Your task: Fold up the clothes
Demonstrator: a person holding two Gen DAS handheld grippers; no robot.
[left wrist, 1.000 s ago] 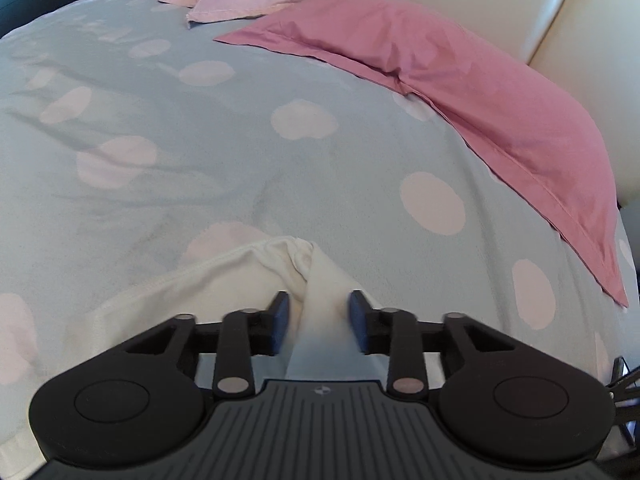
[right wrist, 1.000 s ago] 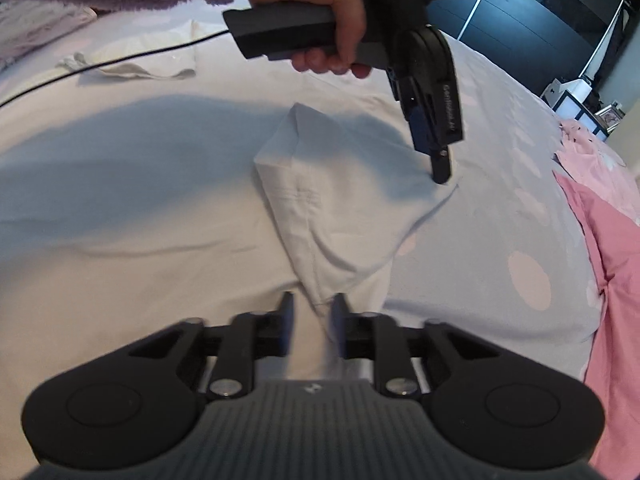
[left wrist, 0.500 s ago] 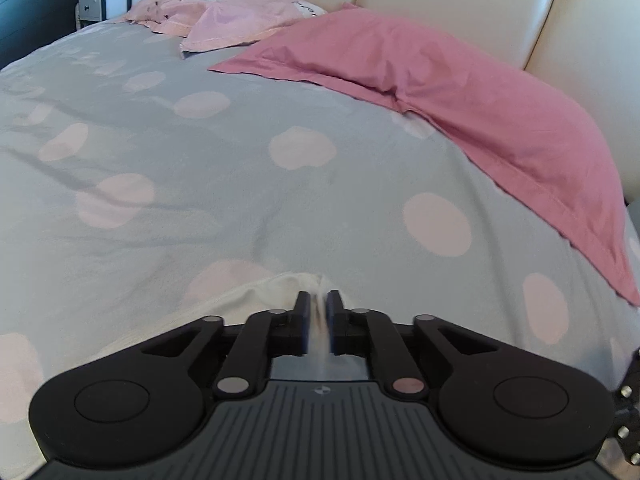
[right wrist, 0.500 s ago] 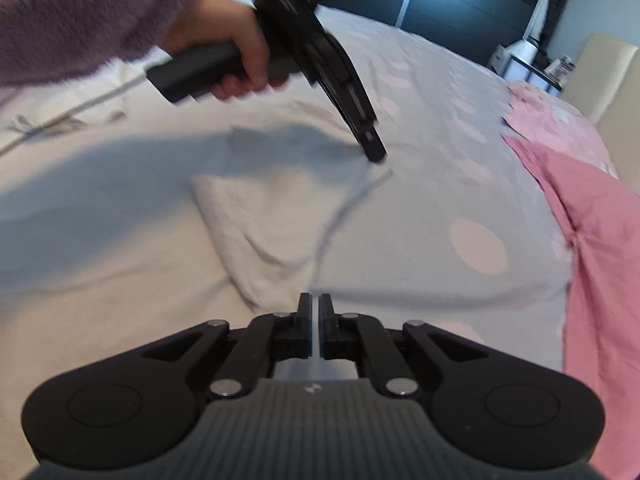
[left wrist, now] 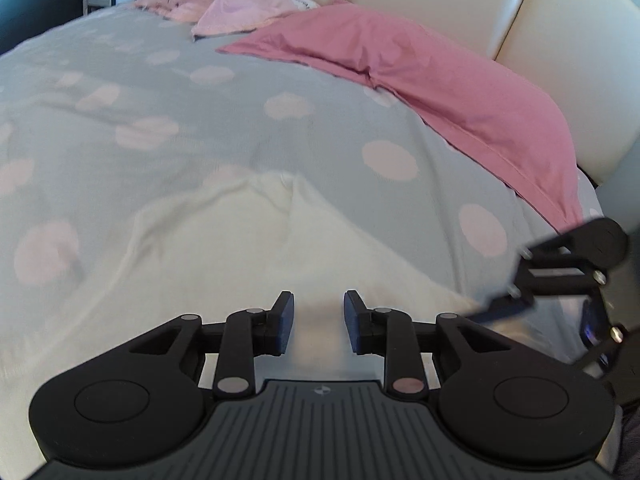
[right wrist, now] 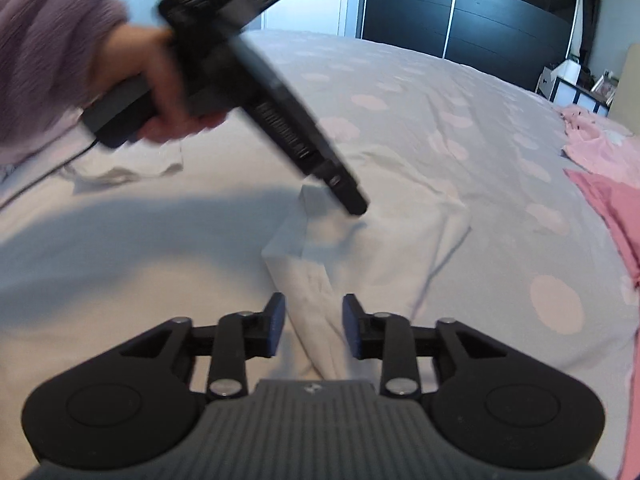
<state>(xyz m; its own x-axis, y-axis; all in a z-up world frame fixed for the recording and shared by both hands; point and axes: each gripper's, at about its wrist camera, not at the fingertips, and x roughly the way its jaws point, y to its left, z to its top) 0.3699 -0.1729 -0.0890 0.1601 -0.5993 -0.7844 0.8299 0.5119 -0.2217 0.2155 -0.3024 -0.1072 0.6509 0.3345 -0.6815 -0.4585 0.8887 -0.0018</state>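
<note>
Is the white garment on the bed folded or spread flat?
Folded: the white garment shows layers doubled over, with a fold edge near the right gripper.

Both cameras sit just behind the fingers of their own gripper and look forward and down at the bed. The left wrist view stays low and close over the white garment (left wrist: 248, 248) and faces the cream headboard (left wrist: 440, 4), with the pink pillow (left wrist: 460, 92) lying before it. The right wrist view also stays close to this garment (right wrist: 372, 248), but it faces across the bed toward the dark wardrobe (right wrist: 480, 12), so the headboard side falls at its right edge. Both views share the garment and the dotted bedcover (left wrist: 200, 120) around it. The right view shows the left gripper (right wrist: 352, 204) from the side; the left view catches the right gripper (left wrist: 560, 280) at its right edge.
</note>
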